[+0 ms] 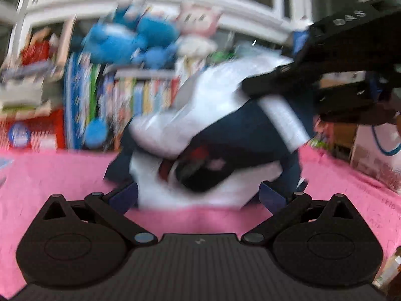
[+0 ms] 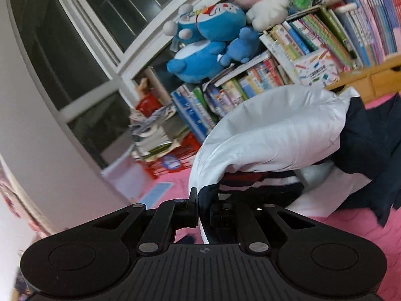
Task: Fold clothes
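garment (image 2: pixel 275 130): white-navy, bunched, lifted | right gripper (image 2: pixel 200 200) jaws pinching hem | left gripper (image 1: pixel 198 195) jaws spread

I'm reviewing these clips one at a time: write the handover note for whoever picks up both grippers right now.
Right gripper: shut on an edge of the white and navy garment, holding it raised off the pink bedspread.
Left gripper: open, fingers either side of the garment's lower part, not pinching it.
Garment: bunched and half lifted, the rest resting on the bedspread in front of the bookshelf.
Done: one edge grabbed.
Left: grip with the left, spread the garment flat, then make every fold.
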Demonstrator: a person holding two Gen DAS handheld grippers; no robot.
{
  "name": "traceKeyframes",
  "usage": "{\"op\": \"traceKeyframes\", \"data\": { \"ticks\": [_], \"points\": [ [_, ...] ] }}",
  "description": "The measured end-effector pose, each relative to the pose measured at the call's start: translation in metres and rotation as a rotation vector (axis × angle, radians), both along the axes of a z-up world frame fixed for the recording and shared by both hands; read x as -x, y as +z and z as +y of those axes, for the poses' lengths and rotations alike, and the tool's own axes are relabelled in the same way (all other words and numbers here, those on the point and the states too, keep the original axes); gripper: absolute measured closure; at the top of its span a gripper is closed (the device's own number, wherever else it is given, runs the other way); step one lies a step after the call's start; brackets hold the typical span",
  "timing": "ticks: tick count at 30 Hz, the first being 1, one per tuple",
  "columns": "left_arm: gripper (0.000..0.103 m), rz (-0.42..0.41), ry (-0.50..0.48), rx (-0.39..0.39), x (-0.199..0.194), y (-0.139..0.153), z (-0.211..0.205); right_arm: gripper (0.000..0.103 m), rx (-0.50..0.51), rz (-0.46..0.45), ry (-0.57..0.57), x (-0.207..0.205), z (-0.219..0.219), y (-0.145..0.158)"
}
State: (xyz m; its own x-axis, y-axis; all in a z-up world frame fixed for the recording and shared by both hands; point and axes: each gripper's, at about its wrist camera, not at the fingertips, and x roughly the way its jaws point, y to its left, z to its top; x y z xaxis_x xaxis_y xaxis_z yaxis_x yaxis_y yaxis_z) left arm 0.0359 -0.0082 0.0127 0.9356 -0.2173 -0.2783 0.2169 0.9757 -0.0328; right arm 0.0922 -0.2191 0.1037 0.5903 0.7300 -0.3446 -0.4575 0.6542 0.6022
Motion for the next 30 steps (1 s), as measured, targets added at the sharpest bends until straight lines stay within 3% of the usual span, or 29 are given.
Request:
{"op": "traceKeyframes", "data": {
  "ticks": [4, 9, 15, 19, 22, 23, 24, 25, 27, 30],
  "points": [
    [0.0, -0.1, 0.097, -0.105, -0.008, 0.006, -0.014, 0.092, 0.0, -0.042, -0.012, 0.011, -0.015, 0.005],
    [0.0, -0.138, 0.122, -0.086, -0.015, 0.014, 0.001, 0.088, 0.011, -0.089, -0.048, 0.021, -0.031, 0.003],
    [0.0, -0.239, 0.275, -0.179, -0.005, 0.023, 0.005, 0.087, 0.065, -0.106, -0.12, 0.022, -0.038, -0.012],
    [0.0, -0.2, 0.252, -0.169, -0.016, 0.024, 0.012, 0.086, 0.087, -0.095, -0.138, 0.022, -0.037, -0.024],
    [0.0, -0.198, 0.276, -0.243, -0.025, 0.016, 0.006, 0.083, 0.127, -0.137, -0.159, 0.027, -0.031, -0.029],
    [0.0, -0.192, 0.287, -0.266, -0.03, 0.012, 0.004, 0.08, 0.148, -0.158, -0.164, 0.031, -0.028, -0.031],
    [0.0, -0.185, 0.299, -0.286, -0.034, 0.009, 0.002, 0.065, 0.169, -0.18, -0.169, 0.035, -0.025, -0.033],
    [0.0, -0.174, 0.313, -0.298, -0.037, 0.007, 0.002, 0.041, 0.191, -0.202, -0.174, 0.039, -0.022, -0.035],
    [0.0, -0.157, 0.325, -0.28, -0.039, 0.005, 0.005, 0.015, 0.28, -0.253, -0.163, 0.049, -0.01, -0.046],
    [0.0, -0.148, 0.322, -0.244, -0.037, 0.005, 0.011, 0.012, 0.479, -0.335, -0.154, 0.059, 0.021, -0.071]
  ]
}}
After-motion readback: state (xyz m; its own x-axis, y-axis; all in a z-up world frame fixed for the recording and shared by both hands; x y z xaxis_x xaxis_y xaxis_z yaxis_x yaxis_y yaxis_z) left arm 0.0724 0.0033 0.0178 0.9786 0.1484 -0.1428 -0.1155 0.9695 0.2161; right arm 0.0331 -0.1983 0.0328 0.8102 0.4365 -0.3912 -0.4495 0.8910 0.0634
